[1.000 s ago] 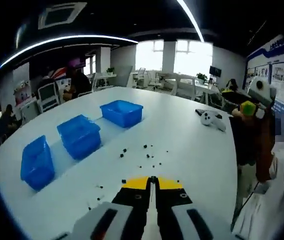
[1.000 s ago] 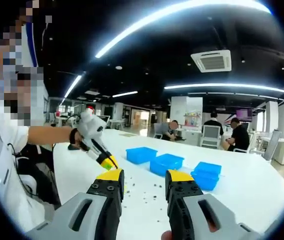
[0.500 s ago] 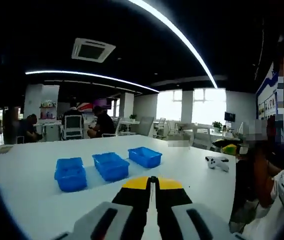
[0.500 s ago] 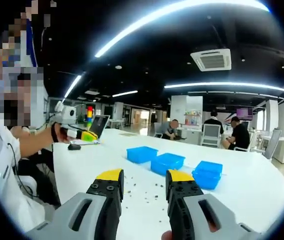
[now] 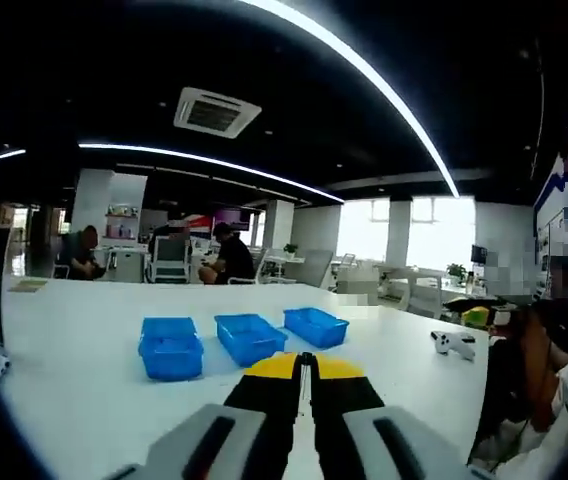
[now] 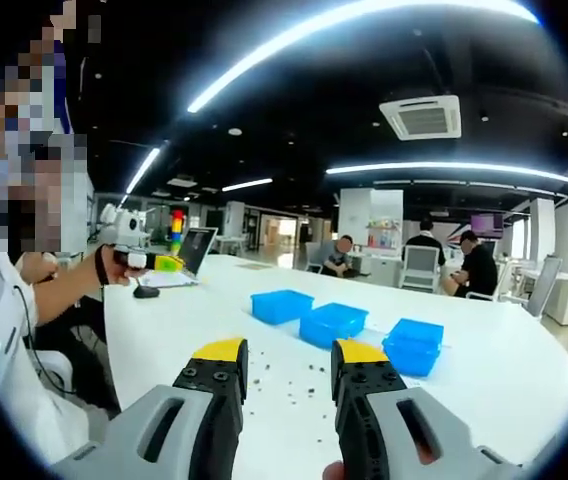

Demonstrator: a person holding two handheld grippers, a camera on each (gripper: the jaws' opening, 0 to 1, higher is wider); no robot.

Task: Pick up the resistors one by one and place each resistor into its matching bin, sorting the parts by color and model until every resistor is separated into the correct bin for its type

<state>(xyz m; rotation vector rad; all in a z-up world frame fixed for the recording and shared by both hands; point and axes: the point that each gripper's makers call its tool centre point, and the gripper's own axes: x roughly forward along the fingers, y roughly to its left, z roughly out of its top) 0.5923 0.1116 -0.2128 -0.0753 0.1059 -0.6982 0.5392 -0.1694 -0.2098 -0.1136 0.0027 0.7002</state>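
Note:
Three blue bins stand in a row on the white table, beyond my right gripper. Its yellow-tipped jaws stand open with nothing between them. Small dark resistors lie scattered on the table between the jaws and the bins. My left gripper is held up in a hand at the far left, away from the parts. In the left gripper view my left gripper is shut with nothing seen in it, and the blue bins lie ahead of it.
A white game controller lies on the table to the right. A laptop, a black mouse and a colourful stacked toy sit at the table's far left end. Several people sit at desks behind.
The left gripper has lifted off the table and swung left, so its view now looks level over the bins instead of down on the resistors. The right gripper has held still.

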